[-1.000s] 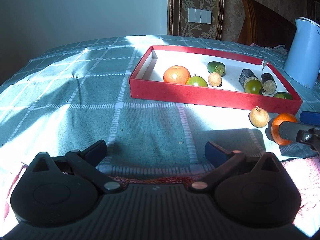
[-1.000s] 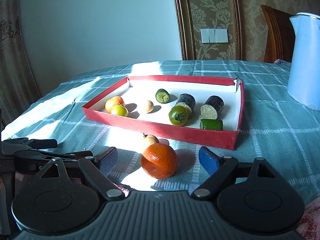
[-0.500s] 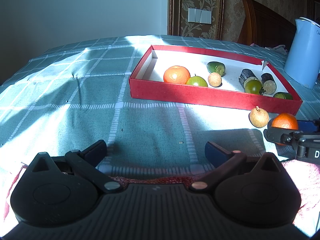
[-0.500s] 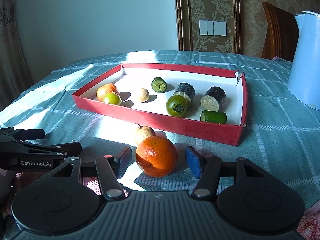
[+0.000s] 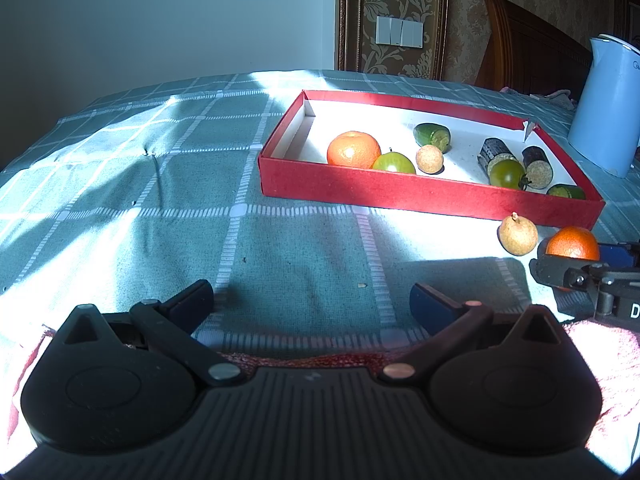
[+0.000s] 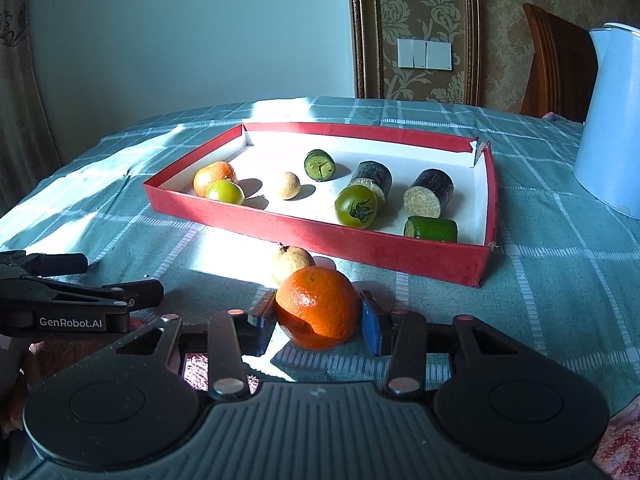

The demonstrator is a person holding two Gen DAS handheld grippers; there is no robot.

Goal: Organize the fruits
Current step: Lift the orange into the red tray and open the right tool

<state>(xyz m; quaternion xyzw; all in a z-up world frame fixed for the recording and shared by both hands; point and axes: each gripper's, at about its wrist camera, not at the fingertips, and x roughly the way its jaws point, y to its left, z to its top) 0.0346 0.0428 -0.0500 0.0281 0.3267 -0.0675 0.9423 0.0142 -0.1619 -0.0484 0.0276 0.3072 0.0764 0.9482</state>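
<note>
The right tool (image 6: 318, 320) was clamped on the orange (image 6: 318, 307) at lower centre, so the pick-up seemed underway, next calling for a lift over the red tray's (image 6: 320, 236) wall; the left tool (image 5: 312, 302) gaped empty.

Sunlight streaks a teal checked tablecloth (image 5: 168, 216); behind stand a pale wall (image 6: 192, 40), damask wallpaper (image 6: 500, 20) and a wooden chair (image 6: 556, 64).
</note>
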